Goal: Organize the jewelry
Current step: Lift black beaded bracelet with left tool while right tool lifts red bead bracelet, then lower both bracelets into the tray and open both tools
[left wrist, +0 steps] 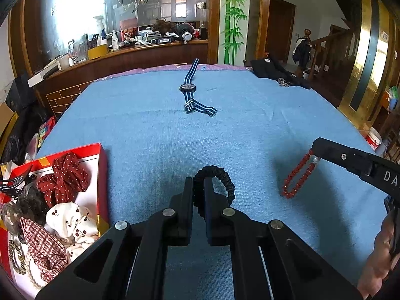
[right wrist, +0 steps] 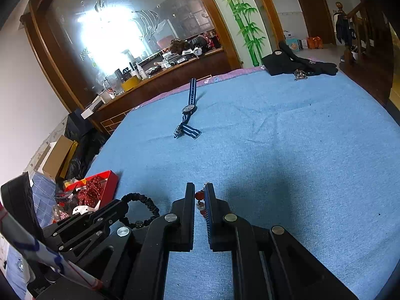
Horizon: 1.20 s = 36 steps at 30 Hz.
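One striped watch (left wrist: 188, 88) lies far beyond the red box (left wrist: 103, 175). One black braided band (left wrist: 220, 177) and one red bead bracelet (left wrist: 298, 177) sit right of the box. Inside the box: two dotted red bows (left wrist: 65, 177), one cherry-print scrunchie (left wrist: 72, 221), one checked scrunchie (left wrist: 42, 250)

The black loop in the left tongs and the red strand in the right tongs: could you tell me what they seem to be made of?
Black loop: looks like fabric gathered over elastic, matte, with fine ruched ridges. Red strand: round glossy beads, perhaps glass, stone or plastic, plus one pale pearly bead.
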{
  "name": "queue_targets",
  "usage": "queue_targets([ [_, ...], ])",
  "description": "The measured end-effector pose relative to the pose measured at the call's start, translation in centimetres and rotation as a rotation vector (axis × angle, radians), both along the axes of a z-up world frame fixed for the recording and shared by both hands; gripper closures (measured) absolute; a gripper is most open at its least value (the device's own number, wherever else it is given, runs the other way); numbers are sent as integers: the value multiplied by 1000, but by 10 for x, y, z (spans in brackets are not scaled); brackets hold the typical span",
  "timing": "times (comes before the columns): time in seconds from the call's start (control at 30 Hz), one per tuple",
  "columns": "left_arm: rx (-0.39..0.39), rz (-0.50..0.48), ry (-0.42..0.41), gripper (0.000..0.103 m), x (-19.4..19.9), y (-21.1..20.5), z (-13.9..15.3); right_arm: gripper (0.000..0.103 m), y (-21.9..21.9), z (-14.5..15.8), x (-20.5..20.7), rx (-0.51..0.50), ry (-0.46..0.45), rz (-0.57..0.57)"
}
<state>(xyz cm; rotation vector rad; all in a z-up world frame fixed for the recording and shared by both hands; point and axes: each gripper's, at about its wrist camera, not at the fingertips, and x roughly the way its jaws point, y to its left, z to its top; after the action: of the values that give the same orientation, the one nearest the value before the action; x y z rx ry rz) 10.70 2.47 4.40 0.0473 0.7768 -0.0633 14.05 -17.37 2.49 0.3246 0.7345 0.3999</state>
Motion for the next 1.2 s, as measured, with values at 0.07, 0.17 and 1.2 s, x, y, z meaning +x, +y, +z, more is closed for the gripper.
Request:
queue_targets([
  [0.07,5,2,-8,96,-2,-1,1,95,0,1,-1,2,-2,-1],
  [0.17,9,4,-15,96,-3,-2,3,95,-1,3,-3,7,-7,-3],
  [1.2,-34,170,-87,95,-139,123,39,94,127,39,-107,12,-52,273],
])
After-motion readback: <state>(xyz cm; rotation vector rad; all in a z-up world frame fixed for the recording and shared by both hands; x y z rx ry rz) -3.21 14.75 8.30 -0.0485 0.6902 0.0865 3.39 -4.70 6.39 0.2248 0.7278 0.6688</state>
